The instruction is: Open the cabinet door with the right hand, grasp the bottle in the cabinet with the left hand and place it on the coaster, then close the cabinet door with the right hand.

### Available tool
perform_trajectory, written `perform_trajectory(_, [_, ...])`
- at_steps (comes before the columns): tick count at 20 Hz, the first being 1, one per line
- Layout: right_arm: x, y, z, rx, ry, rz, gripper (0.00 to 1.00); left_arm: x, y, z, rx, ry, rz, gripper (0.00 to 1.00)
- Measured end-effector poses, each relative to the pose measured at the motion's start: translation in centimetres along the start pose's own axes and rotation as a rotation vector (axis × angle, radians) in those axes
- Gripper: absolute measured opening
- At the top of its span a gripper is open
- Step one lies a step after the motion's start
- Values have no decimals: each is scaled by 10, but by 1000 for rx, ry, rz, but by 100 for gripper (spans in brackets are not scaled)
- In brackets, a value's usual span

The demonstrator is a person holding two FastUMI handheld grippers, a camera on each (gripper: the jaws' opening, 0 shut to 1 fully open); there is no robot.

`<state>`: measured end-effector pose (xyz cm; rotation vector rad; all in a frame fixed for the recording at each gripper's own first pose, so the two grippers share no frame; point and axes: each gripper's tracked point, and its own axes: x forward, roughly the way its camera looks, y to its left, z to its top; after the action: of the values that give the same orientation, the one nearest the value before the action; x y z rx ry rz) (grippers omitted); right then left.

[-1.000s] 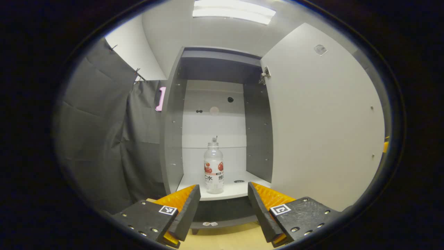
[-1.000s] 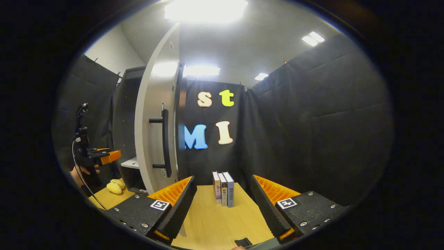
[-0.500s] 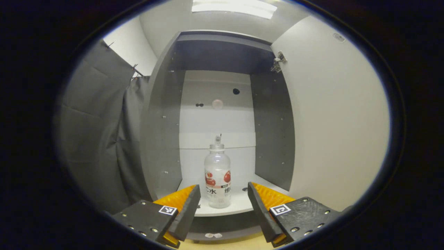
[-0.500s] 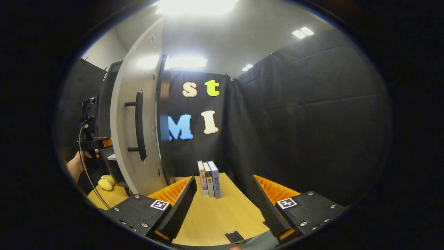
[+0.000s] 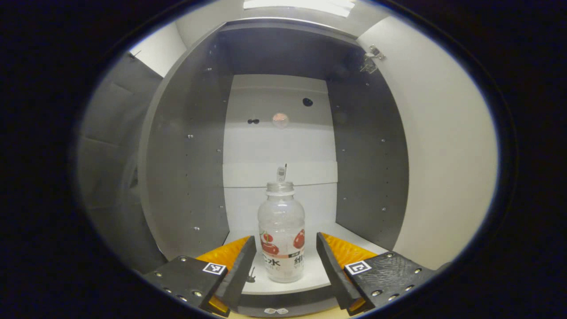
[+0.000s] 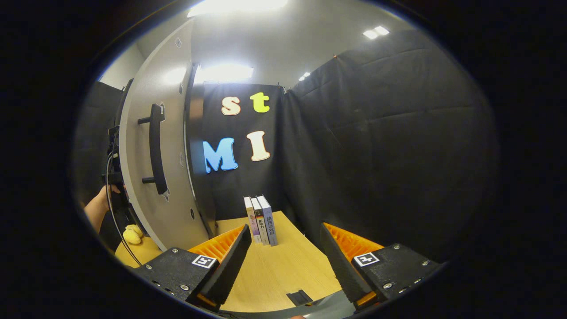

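Observation:
In the left gripper view, a clear bottle (image 5: 282, 230) with a red fruit label stands upright on the white floor of the open cabinet (image 5: 190, 146). My left gripper (image 5: 283, 261) is open, its fingers reaching to either side of the bottle's lower half without touching it. The pale cabinet door (image 5: 443, 146) stands swung open on the right. In the right gripper view, that door (image 6: 146, 168) with its dark bar handle (image 6: 155, 148) is at the left. My right gripper (image 6: 283, 261) is open over the wooden table (image 6: 274, 266), holding nothing.
Three books (image 6: 260, 220) stand upright on the table by the black cloth wall. A yellow soft object (image 6: 131, 234) lies on the table below the door. A person's hand (image 6: 98, 208) holds the other gripper behind the door's edge. A small dark flat item (image 6: 303, 297) lies near the table's front.
My left gripper has moved forward into the cabinet, so the bottle now sits between its fingers. The right gripper view has turned rightwards, away from the door.

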<state>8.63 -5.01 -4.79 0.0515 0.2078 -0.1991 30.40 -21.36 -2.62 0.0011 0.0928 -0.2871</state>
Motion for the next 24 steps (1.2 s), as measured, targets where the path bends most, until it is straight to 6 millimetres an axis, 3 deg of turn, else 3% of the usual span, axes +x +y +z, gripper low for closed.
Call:
perform_trajectory(1, [1, -1, 0, 1, 0, 3, 96, 5, 1, -3, -1, 15, 8, 85])
perform_trajectory(7, [15, -4, -4, 2, 9, 19, 96, 31, 12, -13, -50, 53, 46, 81])
perform_trajectory(9, [18, -6, -5, 3, 13, 26, 96, 32, 12, -17, -66, 62, 48, 85])
perform_trajectory(12, [27, -8, -7, 7, 16, 47, 96, 37, 12, -16, -71, 56, 55, 78])
perform_trajectory(15, [36, -8, -7, 15, 11, 76, 96, 28, 12, -10, -72, 57, 61, 71])
perform_trajectory(16, [39, -8, -7, 16, 9, 88, 96, 23, 11, -6, -78, 51, 63, 78])
perform_trajectory(17, [42, -5, -6, 14, 6, 101, 96, 16, 9, -1, -81, 42, 63, 75])
perform_trajectory(21, [46, 5, 0, -3, -22, 144, 95, -16, 8, 16, -63, 9, 63, 78])
perform_trajectory(24, [39, 12, 2, 0, -37, 159, 95, -45, 13, 24, -64, -7, 54, 71])
